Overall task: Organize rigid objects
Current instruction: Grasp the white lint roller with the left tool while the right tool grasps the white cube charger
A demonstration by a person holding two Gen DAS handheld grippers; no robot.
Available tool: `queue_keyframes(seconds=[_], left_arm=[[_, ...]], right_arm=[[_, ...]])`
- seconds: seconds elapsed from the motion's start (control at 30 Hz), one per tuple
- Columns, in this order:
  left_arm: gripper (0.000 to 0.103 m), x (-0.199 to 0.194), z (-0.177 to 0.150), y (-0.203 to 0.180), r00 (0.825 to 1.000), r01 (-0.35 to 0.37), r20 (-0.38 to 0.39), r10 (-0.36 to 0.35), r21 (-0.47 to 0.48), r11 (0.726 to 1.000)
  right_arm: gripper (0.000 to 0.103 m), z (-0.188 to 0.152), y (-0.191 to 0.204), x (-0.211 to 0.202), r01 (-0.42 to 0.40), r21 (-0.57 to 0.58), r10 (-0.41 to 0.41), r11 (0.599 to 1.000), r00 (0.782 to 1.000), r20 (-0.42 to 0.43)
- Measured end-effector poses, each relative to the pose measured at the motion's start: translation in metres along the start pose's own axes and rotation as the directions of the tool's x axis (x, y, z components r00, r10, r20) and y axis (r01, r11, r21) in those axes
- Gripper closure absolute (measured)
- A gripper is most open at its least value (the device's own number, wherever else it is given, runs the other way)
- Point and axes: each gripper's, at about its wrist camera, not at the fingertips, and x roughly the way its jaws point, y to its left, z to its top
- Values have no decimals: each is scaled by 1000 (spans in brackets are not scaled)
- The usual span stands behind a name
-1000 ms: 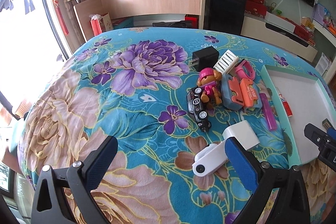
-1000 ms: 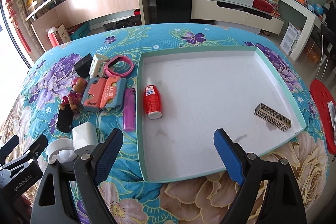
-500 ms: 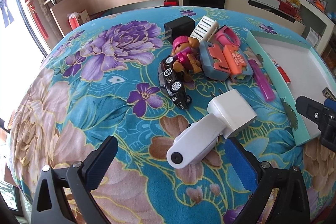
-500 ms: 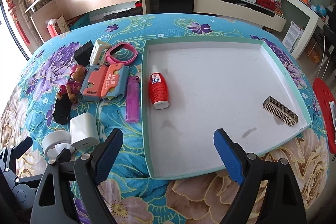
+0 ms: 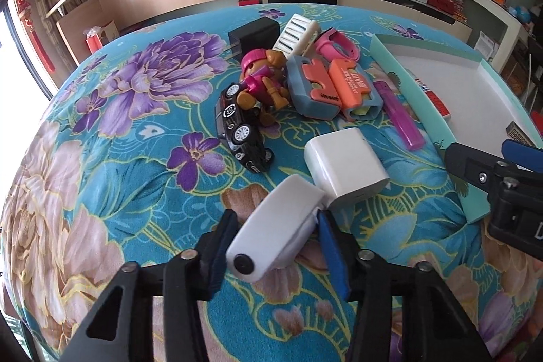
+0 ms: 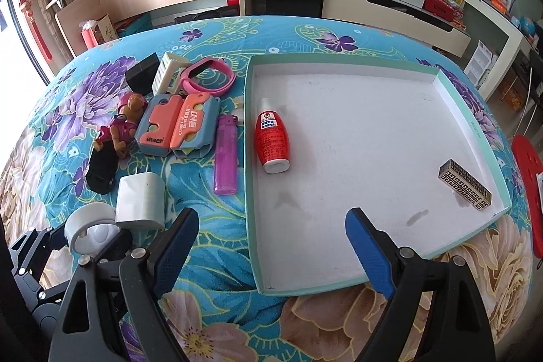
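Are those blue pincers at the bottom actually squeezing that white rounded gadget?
Touching. In the left wrist view the left gripper, whose jaws have just been closing, has both blue pads against the white rounded gadget.

The right gripper (image 6: pixel 271 246) is held with its jaws wide apart above the near edge of a shallow tray (image 6: pixel 475 128) on the flower-patterned table (image 6: pixel 305 36). A red bottle (image 6: pixel 270 138) and a patterned block (image 6: pixel 465 185) are seen lying in the tray. Beside its left wall a purple lighter (image 6: pixel 225 155) and a white charger (image 6: pixel 141 202) are laid.
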Motion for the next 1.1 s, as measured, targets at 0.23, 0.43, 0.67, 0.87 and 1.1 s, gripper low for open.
queue_keyframes(seconds=[0.23,0.43,0.67,0.87,1.1], left_arm=[[55,-6,-1,12,1000,4,0,-4,-36,999],[55,-12,-3,46,995,-103,8,104,-120,987],[55,-18,-7,80,987,-156,13,163,-212,965],[55,-15,-10,92,988,-151,3,157,-244,958],[55,-13,-11,94,990,-138,-1,143,-252,958]], right_arm=[[14,0,6,2,-7,-19,7,1000,1000,6],[14,0,27,-5,-53,-79,57,995,997,53],[14,-2,63,3,-86,-176,95,981,994,43],[14,-4,88,15,-112,-237,120,965,993,20],[21,-7,104,28,-116,-279,119,953,993,-8]])
